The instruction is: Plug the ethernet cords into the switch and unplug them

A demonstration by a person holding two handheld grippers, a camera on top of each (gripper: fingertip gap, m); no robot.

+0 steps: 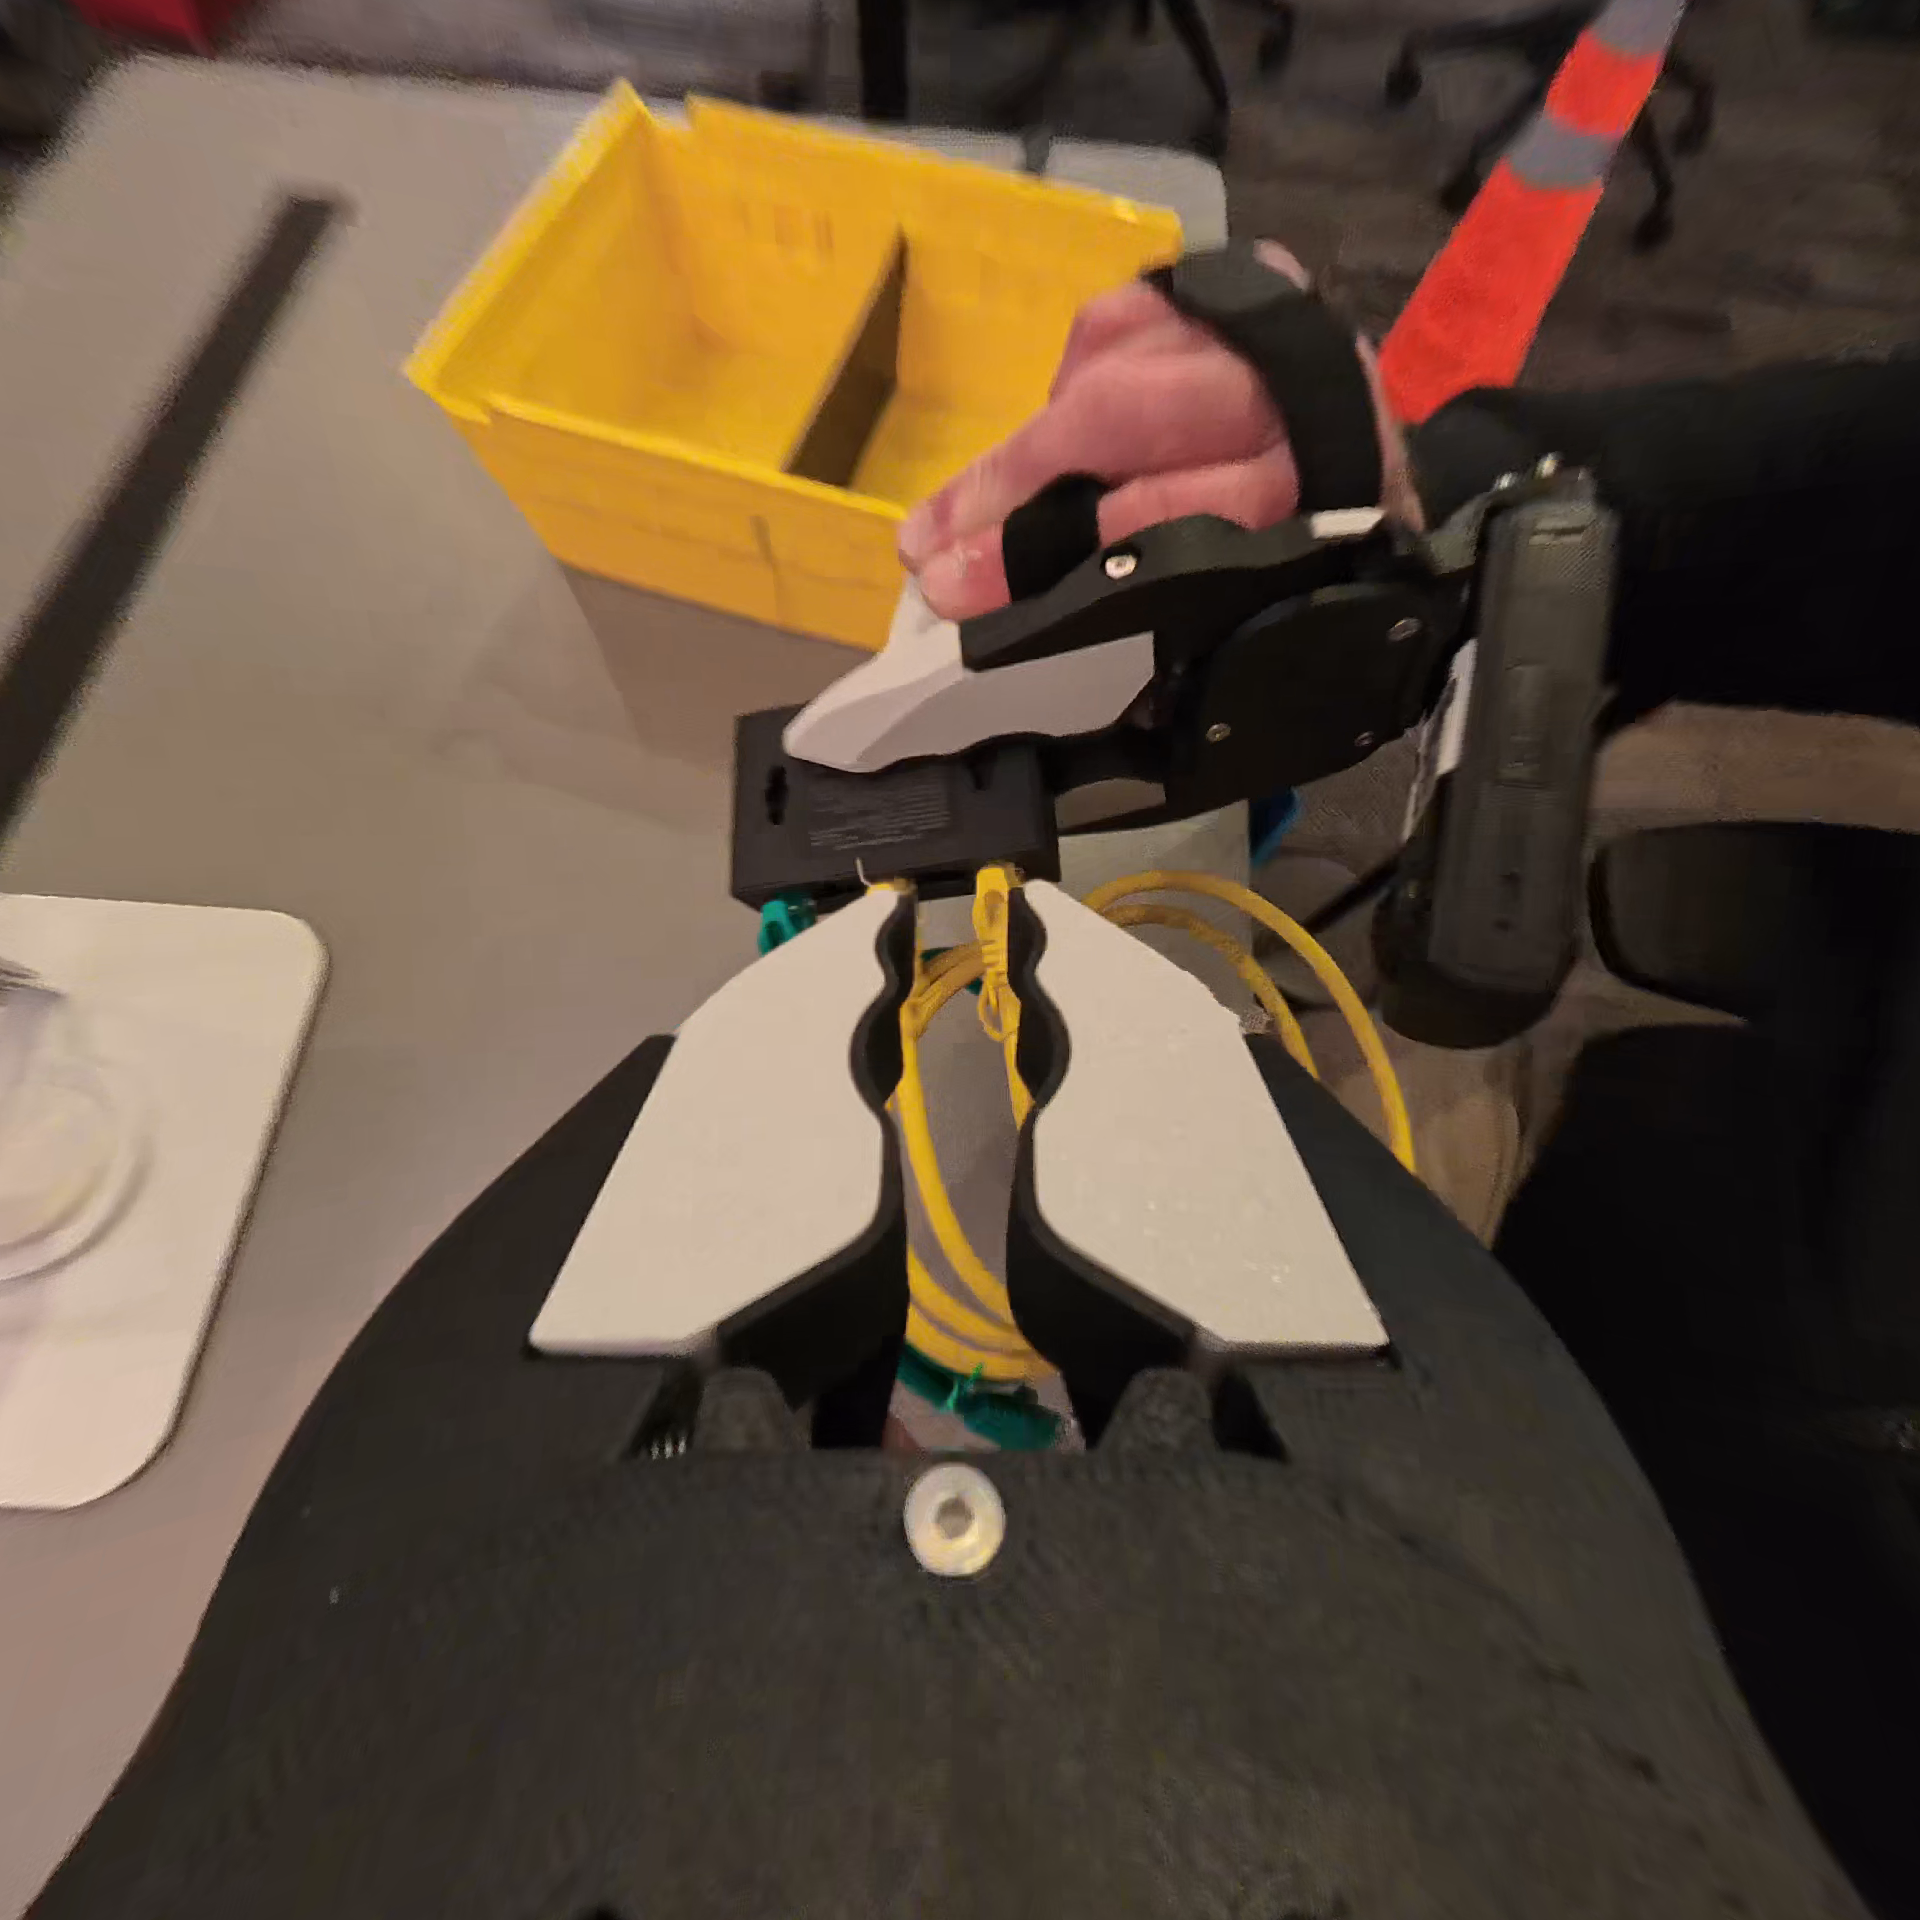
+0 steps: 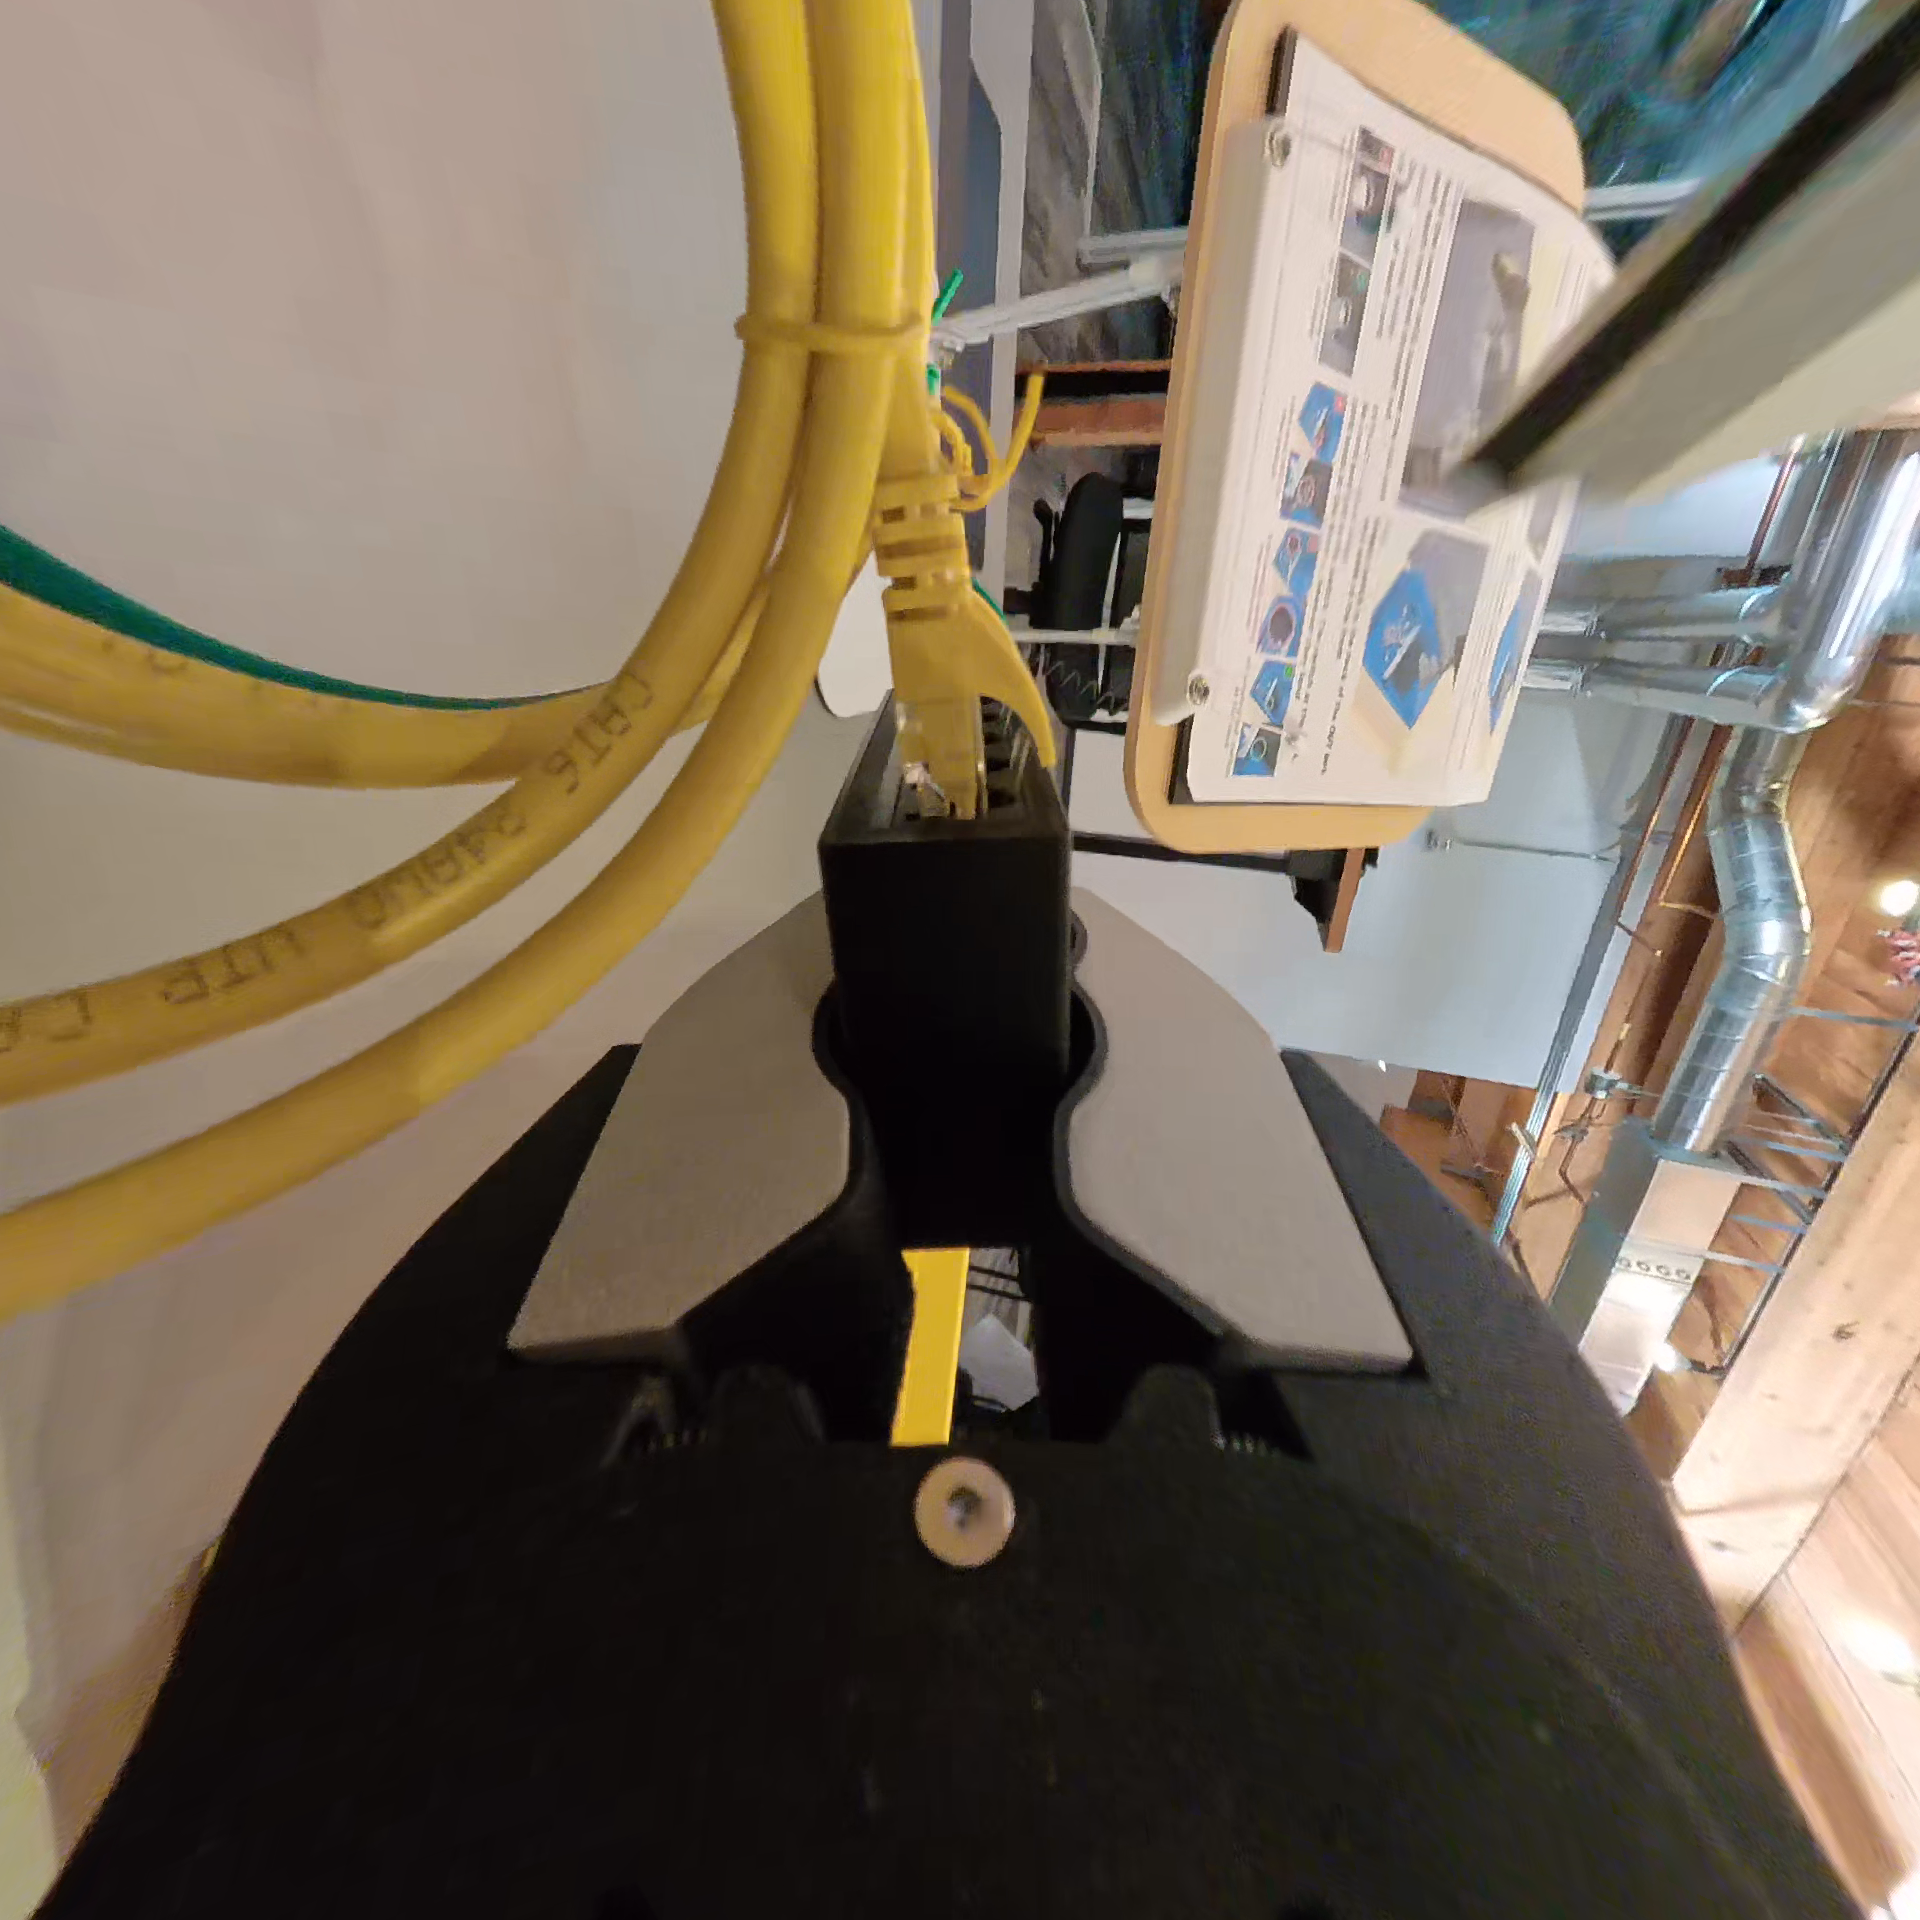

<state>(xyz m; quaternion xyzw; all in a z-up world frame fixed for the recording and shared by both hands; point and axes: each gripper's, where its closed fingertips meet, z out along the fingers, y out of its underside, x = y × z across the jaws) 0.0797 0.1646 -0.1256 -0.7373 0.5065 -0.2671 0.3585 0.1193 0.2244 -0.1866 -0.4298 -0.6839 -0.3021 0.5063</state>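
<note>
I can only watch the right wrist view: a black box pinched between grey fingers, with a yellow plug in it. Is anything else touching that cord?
Observer: The left gripper has its fingers on either side of the yellow plug, right at the switch. I cannot tell whether they pinch it.
Visitor: What carries my camera?
Observer: A person's hand, wearing black straps, holds the right gripper.
Visitor: Anything beyond the box?
Observer: A yellow bin with a divider stands on the grey table behind it.
</note>
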